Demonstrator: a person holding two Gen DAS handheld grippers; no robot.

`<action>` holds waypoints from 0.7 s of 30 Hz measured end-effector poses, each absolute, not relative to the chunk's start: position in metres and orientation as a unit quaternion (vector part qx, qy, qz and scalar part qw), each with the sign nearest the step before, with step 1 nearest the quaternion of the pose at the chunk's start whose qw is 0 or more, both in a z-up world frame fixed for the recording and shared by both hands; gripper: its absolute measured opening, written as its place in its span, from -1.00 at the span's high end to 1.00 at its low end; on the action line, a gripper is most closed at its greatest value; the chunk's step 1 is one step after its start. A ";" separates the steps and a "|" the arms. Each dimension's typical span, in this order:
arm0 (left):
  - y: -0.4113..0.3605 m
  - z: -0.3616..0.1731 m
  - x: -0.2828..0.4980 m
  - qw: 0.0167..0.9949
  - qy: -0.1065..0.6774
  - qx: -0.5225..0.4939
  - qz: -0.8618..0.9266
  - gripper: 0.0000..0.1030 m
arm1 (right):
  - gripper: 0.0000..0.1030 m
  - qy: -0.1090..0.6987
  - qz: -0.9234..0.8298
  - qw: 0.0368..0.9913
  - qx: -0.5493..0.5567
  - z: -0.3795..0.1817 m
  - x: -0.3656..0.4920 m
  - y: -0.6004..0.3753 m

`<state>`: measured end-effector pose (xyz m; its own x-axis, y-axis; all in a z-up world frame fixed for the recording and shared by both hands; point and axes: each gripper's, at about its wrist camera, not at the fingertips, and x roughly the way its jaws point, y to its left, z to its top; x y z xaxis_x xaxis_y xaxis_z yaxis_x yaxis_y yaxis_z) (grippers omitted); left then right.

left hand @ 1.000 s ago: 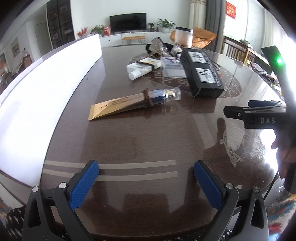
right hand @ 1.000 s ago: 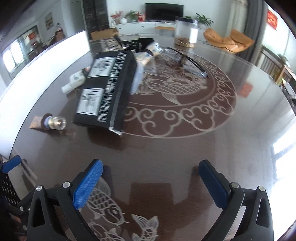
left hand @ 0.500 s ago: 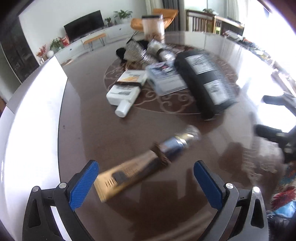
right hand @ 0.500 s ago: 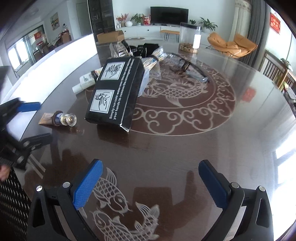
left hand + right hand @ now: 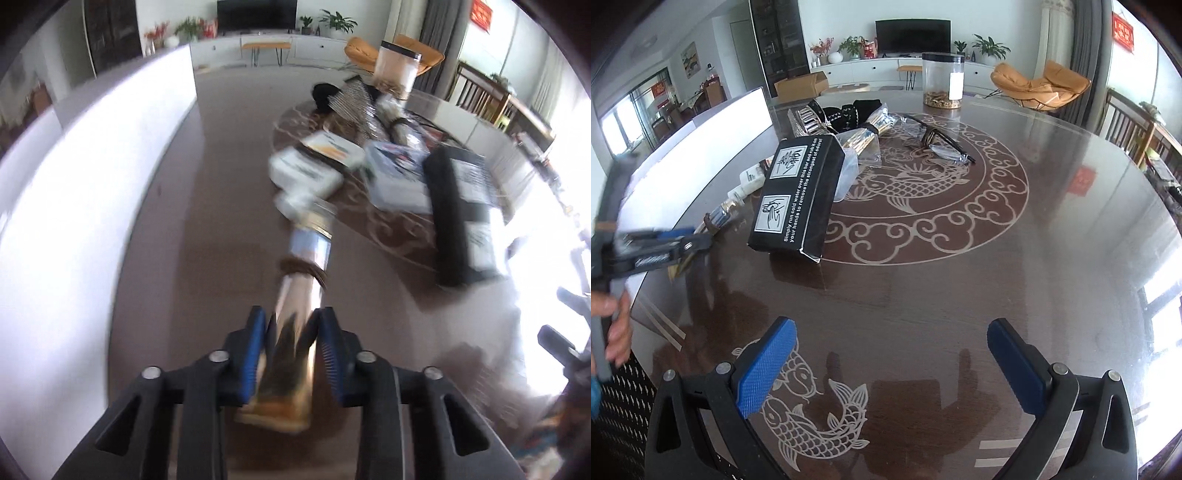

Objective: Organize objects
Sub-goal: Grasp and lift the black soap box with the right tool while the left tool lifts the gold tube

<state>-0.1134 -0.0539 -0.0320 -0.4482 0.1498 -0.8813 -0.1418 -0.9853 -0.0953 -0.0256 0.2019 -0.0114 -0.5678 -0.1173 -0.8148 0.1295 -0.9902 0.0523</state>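
Left hand-held gripper (image 5: 291,332) pinching gold tube (image 5: 295,314), right hand-held gripper (image 5: 890,354) spread wide, empty

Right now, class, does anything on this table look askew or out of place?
Yes. The black box lies tilted, its far end propped on a clear packet. The glasses lie apart from the pile, and the left gripper pinches the gold tube.

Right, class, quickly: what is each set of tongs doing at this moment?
Left tongs: closed on the flat end of the gold cosmetic tube with a clear cap.
Right tongs: open, holding nothing.
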 end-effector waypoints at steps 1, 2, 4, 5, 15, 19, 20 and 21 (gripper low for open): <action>-0.051 -0.031 -0.109 0.091 -0.009 -0.524 0.847 0.45 | -1.00 0.004 -0.884 0.071 0.461 -0.012 -0.027 0.202; -0.047 -0.030 -0.106 0.092 -0.007 -0.528 0.844 0.45 | -1.00 0.001 -0.884 0.073 0.462 -0.012 -0.029 0.201; -0.046 -0.030 -0.107 0.096 -0.005 -0.530 0.843 0.43 | -1.00 -0.008 -0.883 0.081 0.463 -0.009 -0.036 0.199; -0.046 -0.031 -0.110 0.094 -0.003 -0.529 0.844 0.40 | -1.00 -0.014 -0.881 0.086 0.465 -0.007 -0.041 0.197; -0.038 -0.029 -0.107 0.038 0.014 -0.501 0.865 0.51 | -1.00 -0.025 -0.832 0.118 0.541 -0.013 -0.152 0.131; -0.066 -0.022 -0.084 0.046 -0.053 -0.465 0.882 0.52 | -0.25 -0.011 -0.830 0.127 0.543 -0.019 -0.148 0.124; -0.073 -0.017 -0.073 0.052 -0.072 -0.449 0.889 0.52 | -0.24 -0.012 -0.835 0.129 0.535 -0.016 -0.142 0.129; -0.078 -0.013 -0.066 0.054 -0.082 -0.438 0.893 0.52 | -0.24 -0.014 -0.837 0.132 0.530 -0.012 -0.136 0.133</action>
<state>-0.0660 -0.0776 -0.0133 -0.6097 0.1688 -0.7745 -0.0241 -0.9806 -0.1947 -0.1358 0.1330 -0.0123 -0.4022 -0.2358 -0.8847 0.2068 -0.9647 0.1631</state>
